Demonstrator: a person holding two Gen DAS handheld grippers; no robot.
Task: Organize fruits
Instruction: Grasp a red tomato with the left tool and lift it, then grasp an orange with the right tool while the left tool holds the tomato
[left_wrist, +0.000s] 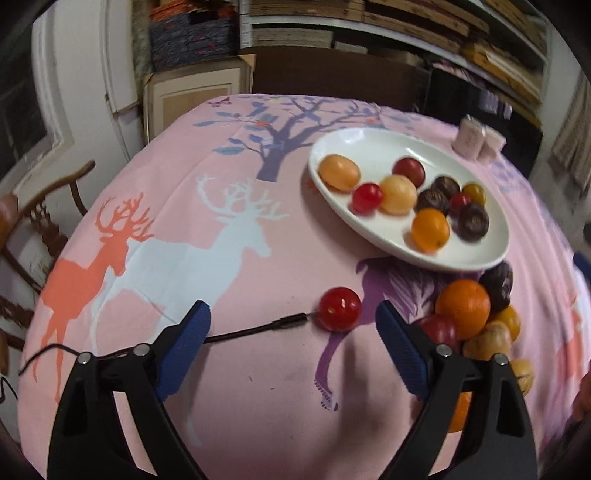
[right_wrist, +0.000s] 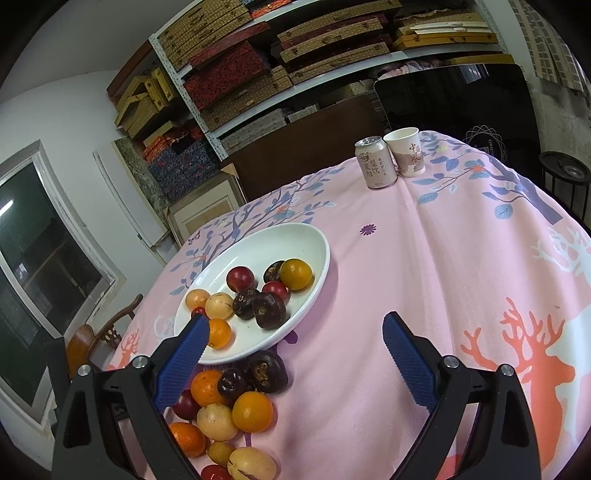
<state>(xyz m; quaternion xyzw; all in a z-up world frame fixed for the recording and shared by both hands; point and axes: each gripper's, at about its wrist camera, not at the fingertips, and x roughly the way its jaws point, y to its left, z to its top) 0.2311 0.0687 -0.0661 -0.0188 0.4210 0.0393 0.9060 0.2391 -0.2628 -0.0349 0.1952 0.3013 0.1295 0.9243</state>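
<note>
A white oval plate (left_wrist: 332, 146) (right_wrist: 306, 236) holds several fruits: orange, yellow, red and dark brown ones. A loose pile of fruits (left_wrist: 469, 317) (right_wrist: 225, 406) lies on the pink cloth beside the plate's near edge. A single red fruit (left_wrist: 339, 308) lies apart on the cloth. My left gripper (left_wrist: 293, 321) is open and empty, with the red fruit just ahead between its blue fingers. My right gripper (right_wrist: 295, 332) is open and empty, above the cloth to the right of the pile and plate.
A thin black cable (left_wrist: 255, 328) runs across the cloth to the red fruit. A drink can (right_wrist: 375, 162) and a paper cup (right_wrist: 405, 151) stand at the table's far edge. A wooden chair (left_wrist: 44, 206) is at the left. Shelves of boxes (right_wrist: 280, 59) stand behind.
</note>
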